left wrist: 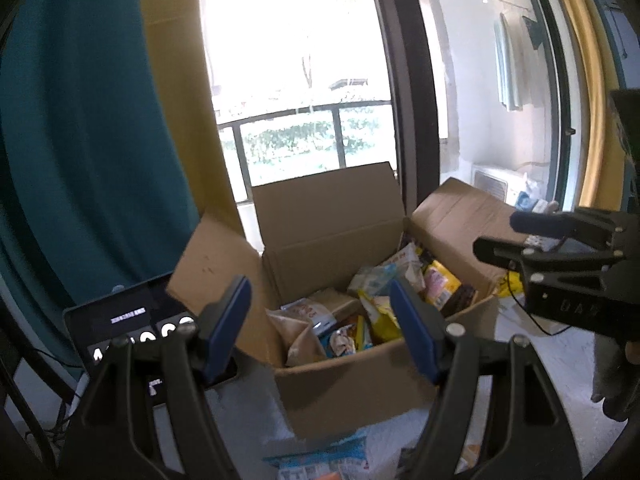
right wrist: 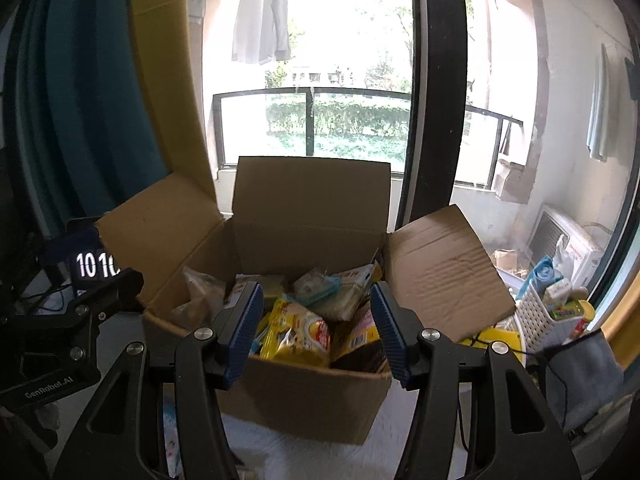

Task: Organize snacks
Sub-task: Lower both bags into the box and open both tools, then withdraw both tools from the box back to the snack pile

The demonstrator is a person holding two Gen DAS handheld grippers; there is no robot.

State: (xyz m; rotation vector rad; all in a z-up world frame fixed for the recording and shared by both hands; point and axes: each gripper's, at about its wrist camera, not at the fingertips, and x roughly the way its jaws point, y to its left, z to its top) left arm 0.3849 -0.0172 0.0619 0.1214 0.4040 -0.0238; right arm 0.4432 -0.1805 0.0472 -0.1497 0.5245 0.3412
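An open cardboard box (left wrist: 352,388) stands on a white surface, flaps up, filled with several snack packets (left wrist: 376,312). It also shows in the right wrist view (right wrist: 304,396), with yellow packets (right wrist: 300,332) on top. My left gripper (left wrist: 320,320) is open and empty, above the box's near edge. My right gripper (right wrist: 316,328) is open and empty, just before the box front. In the left wrist view the right gripper (left wrist: 496,236) hangs at the right, above the box's right flap. In the right wrist view the left gripper (right wrist: 80,308) is at the left.
A tablet with a timer (left wrist: 132,328) stands left of the box. A white basket with packets (right wrist: 548,312) sits to the right. Blue and white packets (left wrist: 320,460) lie in front of the box. Curtains (left wrist: 80,120) and a window (right wrist: 320,80) are behind.
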